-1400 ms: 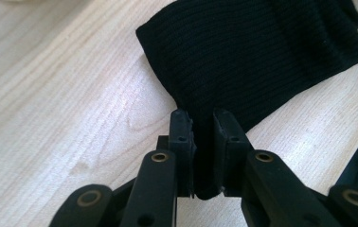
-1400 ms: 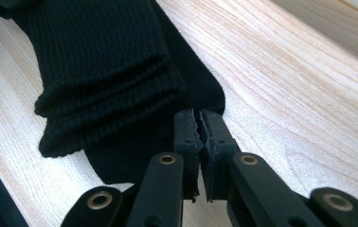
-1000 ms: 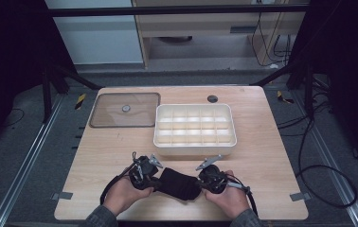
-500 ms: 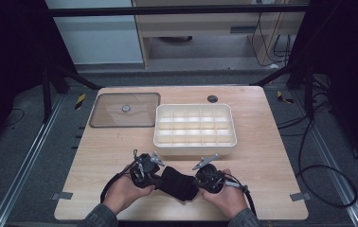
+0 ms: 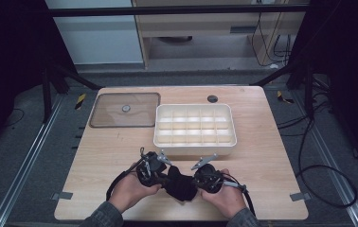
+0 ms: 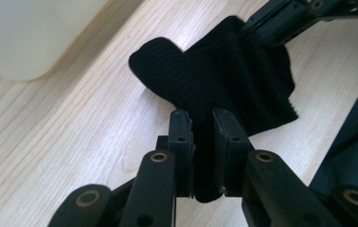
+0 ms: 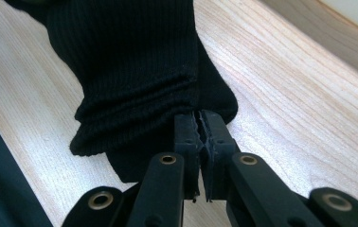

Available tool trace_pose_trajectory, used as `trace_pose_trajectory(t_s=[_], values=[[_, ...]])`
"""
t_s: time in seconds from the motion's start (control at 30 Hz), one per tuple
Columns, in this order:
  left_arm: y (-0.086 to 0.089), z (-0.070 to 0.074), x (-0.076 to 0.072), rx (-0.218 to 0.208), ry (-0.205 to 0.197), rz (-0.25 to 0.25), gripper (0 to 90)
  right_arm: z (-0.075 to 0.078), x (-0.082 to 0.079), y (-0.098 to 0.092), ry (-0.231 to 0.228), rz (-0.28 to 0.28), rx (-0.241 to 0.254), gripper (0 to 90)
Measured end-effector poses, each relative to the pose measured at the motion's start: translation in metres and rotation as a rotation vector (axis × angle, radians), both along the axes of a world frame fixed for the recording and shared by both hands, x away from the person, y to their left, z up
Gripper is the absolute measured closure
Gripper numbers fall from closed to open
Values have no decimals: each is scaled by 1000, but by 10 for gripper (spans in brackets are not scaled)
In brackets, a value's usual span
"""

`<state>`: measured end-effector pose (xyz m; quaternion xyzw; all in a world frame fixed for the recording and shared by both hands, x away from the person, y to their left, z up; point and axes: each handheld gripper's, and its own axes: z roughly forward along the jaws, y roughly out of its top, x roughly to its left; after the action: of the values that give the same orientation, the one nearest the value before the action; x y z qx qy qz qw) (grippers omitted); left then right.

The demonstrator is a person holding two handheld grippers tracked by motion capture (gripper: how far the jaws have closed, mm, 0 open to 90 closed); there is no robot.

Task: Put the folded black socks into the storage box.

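Both sets of fingers pinch the black sock point(image 5: 181, 183): left gripper point(image 6: 201, 124) bites thick folds, right gripper point(image 7: 201, 125) only a thin edge, which may slip free if pulled.

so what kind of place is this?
Likely a lab data-collection station: a wooden table on a floor with metal rails, loose cables trailing nearby, and a hand-held left gripper working a black knit cloth.
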<state>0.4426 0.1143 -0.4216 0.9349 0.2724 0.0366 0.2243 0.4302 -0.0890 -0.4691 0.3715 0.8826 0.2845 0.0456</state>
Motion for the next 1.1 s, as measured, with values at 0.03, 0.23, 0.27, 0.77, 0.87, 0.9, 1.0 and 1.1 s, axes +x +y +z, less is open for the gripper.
trace_pose_trajectory(t_s=[0.03, 0.23, 0.27, 0.77, 0.87, 0.9, 1.0, 1.1], values=[[-1, 0, 0, -1, -1, -1, 785, 0, 0, 0, 0, 1, 0, 868], [-9, 2, -1, -2, -2, -20, 786, 0, 0, 1, 3, -3, 0, 868], [-10, 2, -1, -2, -1, -20, 786, 0, 0, 1, 3, -3, 1, 868], [-18, 6, -5, -8, -9, -45, 785, -1, 1, 0, 6, -7, 3, 867], [-19, 8, -6, -8, -15, -51, 785, -1, 3, -1, 7, -10, 6, 868], [-20, 8, -6, -10, -17, -52, 784, -1, 3, -1, 12, -14, 8, 868], [-22, 8, -6, -8, -18, -58, 785, -2, 4, -3, 14, -17, 11, 868], [-23, 9, -7, -3, -24, -61, 785, -2, 6, -5, 16, -25, 13, 868]])
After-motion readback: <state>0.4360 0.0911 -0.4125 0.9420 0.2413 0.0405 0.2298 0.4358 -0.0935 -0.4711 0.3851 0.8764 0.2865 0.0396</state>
